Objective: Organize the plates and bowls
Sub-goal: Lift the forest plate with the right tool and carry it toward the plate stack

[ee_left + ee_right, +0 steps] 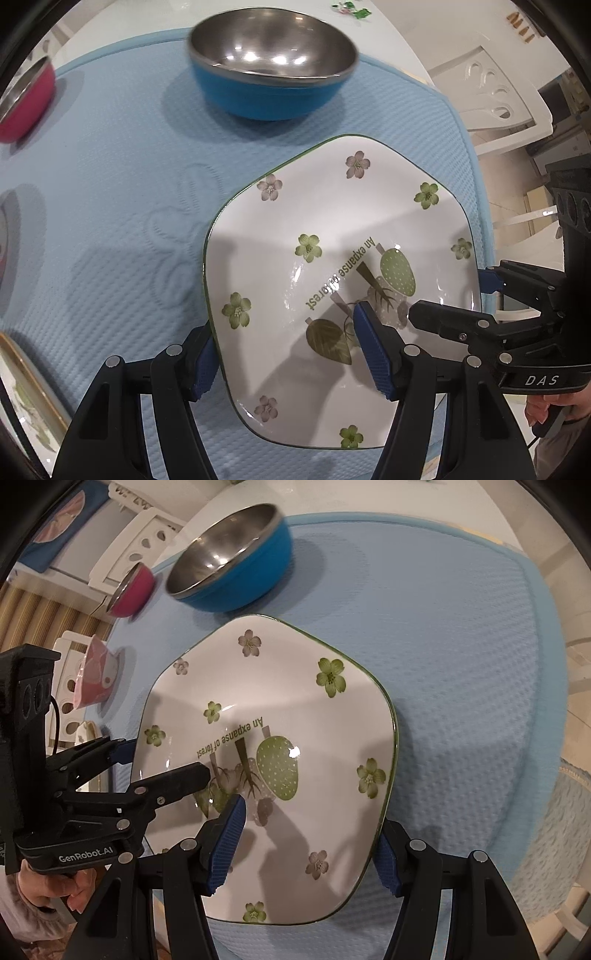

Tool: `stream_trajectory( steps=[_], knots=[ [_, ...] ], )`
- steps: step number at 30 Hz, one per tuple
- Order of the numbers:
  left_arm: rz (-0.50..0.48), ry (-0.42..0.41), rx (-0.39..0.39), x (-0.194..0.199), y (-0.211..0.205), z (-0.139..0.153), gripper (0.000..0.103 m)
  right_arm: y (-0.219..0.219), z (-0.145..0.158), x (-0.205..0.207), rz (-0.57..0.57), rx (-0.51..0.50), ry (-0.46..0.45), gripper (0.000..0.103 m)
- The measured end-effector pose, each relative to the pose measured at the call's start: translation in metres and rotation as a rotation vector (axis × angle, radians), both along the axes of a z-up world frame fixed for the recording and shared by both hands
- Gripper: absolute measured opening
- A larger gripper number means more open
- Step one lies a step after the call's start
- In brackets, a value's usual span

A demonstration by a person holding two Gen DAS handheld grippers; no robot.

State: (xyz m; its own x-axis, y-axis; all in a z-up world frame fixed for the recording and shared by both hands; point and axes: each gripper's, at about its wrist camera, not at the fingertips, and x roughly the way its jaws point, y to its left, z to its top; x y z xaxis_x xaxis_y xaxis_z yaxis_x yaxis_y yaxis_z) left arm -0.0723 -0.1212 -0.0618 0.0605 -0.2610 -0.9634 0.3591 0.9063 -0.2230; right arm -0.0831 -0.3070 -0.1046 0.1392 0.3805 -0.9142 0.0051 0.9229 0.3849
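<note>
Mid-frame, you had both claws, left [291, 354] and right [306, 845], clamped on the flowered plate's [332, 229] opposite rims; next, carry it level to a stack.

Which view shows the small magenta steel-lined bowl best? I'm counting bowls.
The right wrist view: the small magenta steel-lined bowl is whole there, beside the blue bowl. The left wrist view cuts it off at the edge.
</note>
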Motion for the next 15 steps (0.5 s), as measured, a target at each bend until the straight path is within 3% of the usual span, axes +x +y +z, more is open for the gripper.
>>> stream_trajectory(
  steps=[15],
  knots=[
    [0.068,-0.014,0.01,0.005,0.053,0.005,0.064,0.047,0.005,0.005,0.06,0.015,0.008,0.063]
  ],
)
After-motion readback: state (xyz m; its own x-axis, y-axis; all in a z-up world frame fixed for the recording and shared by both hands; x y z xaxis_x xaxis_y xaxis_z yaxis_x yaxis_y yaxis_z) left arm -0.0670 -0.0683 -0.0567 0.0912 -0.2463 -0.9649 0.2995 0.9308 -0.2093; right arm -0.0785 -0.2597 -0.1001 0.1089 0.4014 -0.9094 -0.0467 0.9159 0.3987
